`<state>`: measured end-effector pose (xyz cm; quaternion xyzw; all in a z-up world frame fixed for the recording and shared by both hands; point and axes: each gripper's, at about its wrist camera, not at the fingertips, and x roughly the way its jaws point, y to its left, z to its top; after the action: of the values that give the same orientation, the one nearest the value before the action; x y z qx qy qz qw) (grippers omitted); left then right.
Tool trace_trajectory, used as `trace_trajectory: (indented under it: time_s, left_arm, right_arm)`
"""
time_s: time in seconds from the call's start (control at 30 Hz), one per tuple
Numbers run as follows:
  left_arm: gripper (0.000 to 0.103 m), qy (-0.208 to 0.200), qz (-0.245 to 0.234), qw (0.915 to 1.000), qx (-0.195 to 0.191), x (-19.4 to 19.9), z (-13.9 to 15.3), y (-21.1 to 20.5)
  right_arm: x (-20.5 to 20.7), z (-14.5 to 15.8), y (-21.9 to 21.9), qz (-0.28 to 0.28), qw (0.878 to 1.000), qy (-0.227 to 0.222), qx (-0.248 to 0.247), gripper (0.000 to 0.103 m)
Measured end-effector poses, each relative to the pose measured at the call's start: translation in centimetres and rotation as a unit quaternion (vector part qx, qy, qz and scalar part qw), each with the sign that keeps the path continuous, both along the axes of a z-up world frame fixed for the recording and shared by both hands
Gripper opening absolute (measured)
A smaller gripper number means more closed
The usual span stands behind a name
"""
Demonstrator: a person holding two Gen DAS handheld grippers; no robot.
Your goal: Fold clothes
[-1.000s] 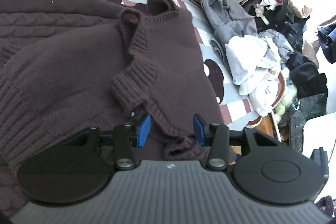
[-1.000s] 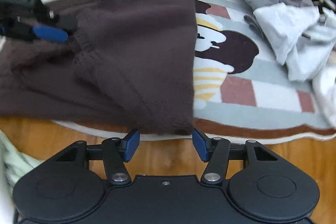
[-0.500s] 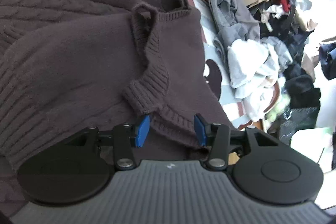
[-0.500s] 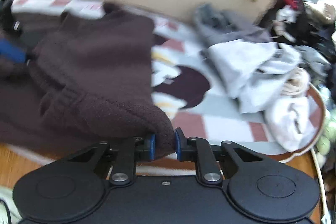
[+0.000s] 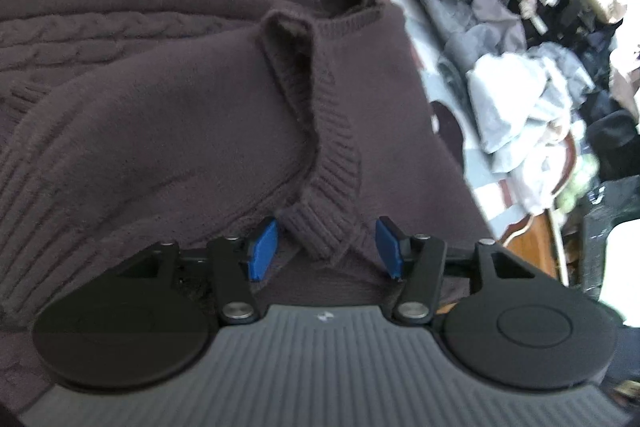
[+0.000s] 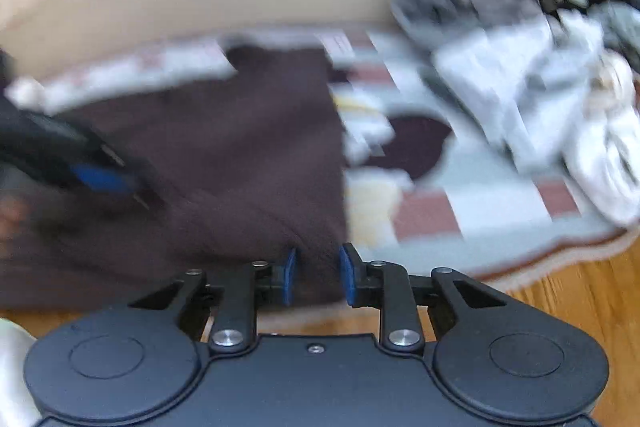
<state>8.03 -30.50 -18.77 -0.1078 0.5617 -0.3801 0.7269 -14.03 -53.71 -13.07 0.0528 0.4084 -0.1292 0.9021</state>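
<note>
Left hand-held gripper wide around brown sweater cuff; right hand-held gripper clamping its edge.

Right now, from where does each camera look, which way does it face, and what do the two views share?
Left wrist: sits on the left gripper, looking along its open jaws over the brown sweater, whose ribbed edge lies between them; its own fingers show.
Right wrist: sits on the right gripper, facing across the rug toward the beige wall; its jaws hold a narrow gap at the sweater's edge; the left gripper shows at left, blurred.
Shared: sweater, rug, clothes pile.
</note>
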Motion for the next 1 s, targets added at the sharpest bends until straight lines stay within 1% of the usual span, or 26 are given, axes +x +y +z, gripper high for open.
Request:
trace_trajectory:
  time_s: [0.03, 0.07, 0.1, 0.17, 0.2, 0.27, 0.3, 0.33, 0.37, 0.4, 0.43, 0.47, 0.5, 0.53, 0.6, 0.63, 0.67, 0.7, 0.73, 0.77, 0.83, 0.87, 0.9, 1.0]
  left_arm:
    - [0.049, -0.006, -0.001, 1.0000, 0.005, -0.1, -0.1, -0.4]
    - [0.036, -0.013, -0.003, 0.9999, 0.010, -0.2, -0.1, -0.7]
    - [0.014, -0.021, -0.009, 0.9996, 0.015, -0.4, 0.0, -1.0]
    - [0.011, -0.036, -0.020, 0.9989, 0.023, -0.8, 0.2, -1.6]
    - [0.010, -0.031, -0.015, 0.9992, 0.019, -0.9, 0.4, -1.5]
    - [0.009, -0.021, -0.008, 0.9997, 0.001, -1.4, 1.1, -1.0]
    - [0.009, -0.013, 0.001, 0.9998, -0.014, -1.6, 1.6, -0.4]
    - [0.009, -0.003, 0.013, 0.9996, -0.026, -1.6, 1.9, 0.3]
    - [0.008, 0.006, 0.025, 0.9993, -0.027, -1.6, 1.9, 1.0]
    - [0.008, 0.013, 0.032, 0.9994, -0.010, -1.5, 1.7, 1.3]
    - [0.008, 0.017, 0.036, 0.9992, 0.008, -1.4, 1.4, 1.6]
    - [0.008, 0.010, 0.025, 0.9991, 0.033, -1.4, 1.2, 1.7]
    - [0.008, 0.003, 0.015, 0.9984, 0.054, -1.4, 1.0, 1.8]
    - [0.008, -0.008, 0.005, 0.9985, 0.054, -1.6, 1.3, 1.9]
    - [0.015, -0.030, -0.013, 0.9980, 0.054, -1.9, 1.8, 2.3]
    - [0.018, -0.041, -0.022, 0.9975, 0.054, -2.0, 2.2, 2.4]
    - [0.029, -0.056, -0.027, 0.9966, 0.054, -2.1, 2.7, 2.6]
    - [0.042, -0.079, -0.032, 0.9947, 0.058, -2.1, 3.4, 2.7]
    - [0.047, -0.102, -0.035, 0.9921, 0.063, -2.2, 4.1, 3.0]
    - [0.049, -0.126, -0.035, 0.9889, 0.072, -2.1, 4.7, 3.4]
    - [0.050, -0.170, -0.032, 0.9811, 0.087, -1.8, 5.9, 4.5]
    - [0.053, -0.178, -0.024, 0.9793, 0.092, -1.4, 6.3, 5.4]
    - [0.056, -0.185, -0.016, 0.9779, 0.096, -1.0, 6.7, 6.2]
    - [0.056, -0.171, 0.024, 0.9791, 0.107, 1.2, 6.6, 9.8]
  right_arm:
    - [0.0, 0.4, 0.5, 0.011, 1.000, -0.018, -0.006, 0.029]
    - [-0.1, 0.7, 0.9, 0.021, 0.999, -0.036, -0.013, 0.029]
    - [-0.1, 1.1, 1.4, 0.032, 0.998, -0.054, -0.019, 0.032]
    - [-0.2, 1.8, 2.3, 0.053, 0.994, -0.090, -0.031, 0.042]
    - [-0.1, 1.9, 2.6, 0.060, 0.993, -0.102, -0.031, 0.047]
    - [0.9, 0.8, 2.2, 0.048, 0.994, -0.096, 0.009, 0.047]
    - [1.8, 0.1, 2.0, 0.041, 0.994, -0.094, 0.043, 0.048]
    - [3.0, -0.7, 1.6, 0.041, 0.993, -0.077, 0.074, 0.049]
    - [4.1, -1.8, 1.6, 0.037, 0.994, -0.047, 0.088, 0.049]
    - [5.1, -3.0, 1.7, 0.034, 0.995, -0.014, 0.096, 0.049]
    - [5.5, -4.1, 1.9, 0.034, 0.995, 0.024, 0.089, 0.049]
    - [5.7, -4.9, 2.3, 0.036, 0.995, 0.051, 0.079, 0.049]
    - [5.3, -4.9, 2.9, 0.043, 0.996, 0.048, 0.062, 0.049]
    - [5.0, -4.8, 3.4, 0.050, 0.997, 0.046, 0.047, 0.049]
    - [5.1, -4.3, 3.7, 0.057, 0.997, 0.039, 0.036, 0.049]
    - [5.2, -3.8, 3.3, 0.051, 0.997, 0.028, 0.042, 0.049]
    - [5.2, -3.0, 2.9, 0.045, 0.997, 0.013, 0.054, 0.049]
    - [5.3, -2.2, 2.5, 0.042, 0.997, -0.004, 0.066, 0.049]
    - [5.3, -1.2, 2.2, 0.046, 0.996, -0.024, 0.079, 0.049]
    - [5.6, -0.3, 1.8, 0.053, 0.994, -0.041, 0.091, 0.049]
    - [7.7, 1.1, 0.7, 0.077, 0.989, -0.056, 0.115, 0.049]
    - [8.7, 1.8, 0.1, 0.090, 0.986, -0.064, 0.127, 0.049]
    - [9.9, 2.4, -0.5, 0.099, 0.983, -0.070, 0.135, 0.049]
    - [15.6, 2.9, -2.5, 0.101, 0.984, -0.070, 0.126, 0.050]
